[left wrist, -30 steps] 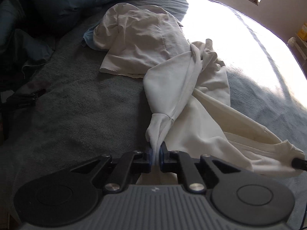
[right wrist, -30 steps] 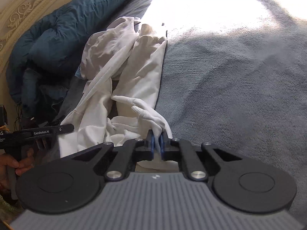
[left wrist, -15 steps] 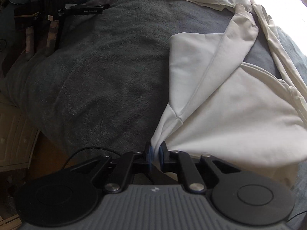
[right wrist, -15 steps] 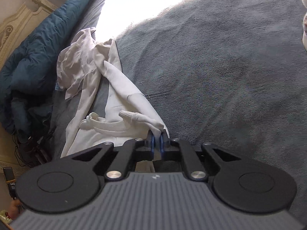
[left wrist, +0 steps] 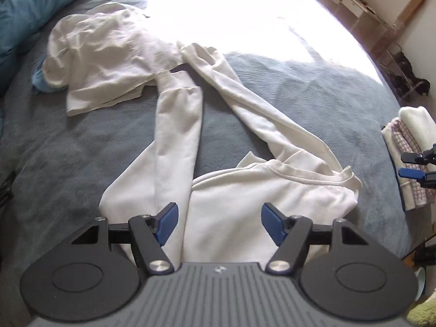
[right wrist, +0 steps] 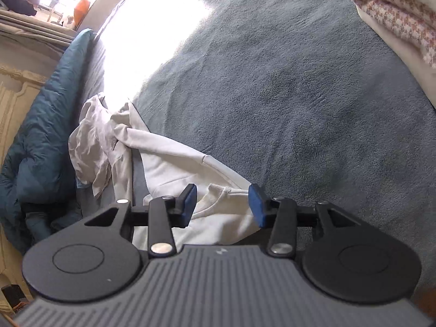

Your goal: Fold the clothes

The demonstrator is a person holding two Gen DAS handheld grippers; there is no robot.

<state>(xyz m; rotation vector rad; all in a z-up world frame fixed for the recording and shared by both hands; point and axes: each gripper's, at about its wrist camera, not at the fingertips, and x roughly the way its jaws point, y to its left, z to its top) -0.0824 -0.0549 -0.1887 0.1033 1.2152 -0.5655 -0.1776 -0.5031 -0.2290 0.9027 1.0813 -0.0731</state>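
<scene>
A white sweatshirt (left wrist: 245, 199) lies spread on the grey bedcover (left wrist: 68, 147), its two sleeves stretching away toward a second crumpled white garment (left wrist: 106, 60) at the far left. My left gripper (left wrist: 219, 223) is open and empty just above the sweatshirt's body. My right gripper (right wrist: 222, 204) is open and empty over the sweatshirt's edge (right wrist: 218, 207); it also shows at the right edge of the left wrist view (left wrist: 419, 166). The crumpled garment shows in the right wrist view (right wrist: 92, 147) too.
A stack of folded clothes (left wrist: 408, 147) sits at the right side of the bed, also seen in the right wrist view (right wrist: 395, 19). A blue duvet (right wrist: 41, 125) is bunched along the headboard side. Bright sunlight washes out the far part of the bed (left wrist: 245, 13).
Both grippers were shut on the sweatshirt and pulled it toward the near edge of the bed; both have now opened and let it go, leaving it lying spread.
</scene>
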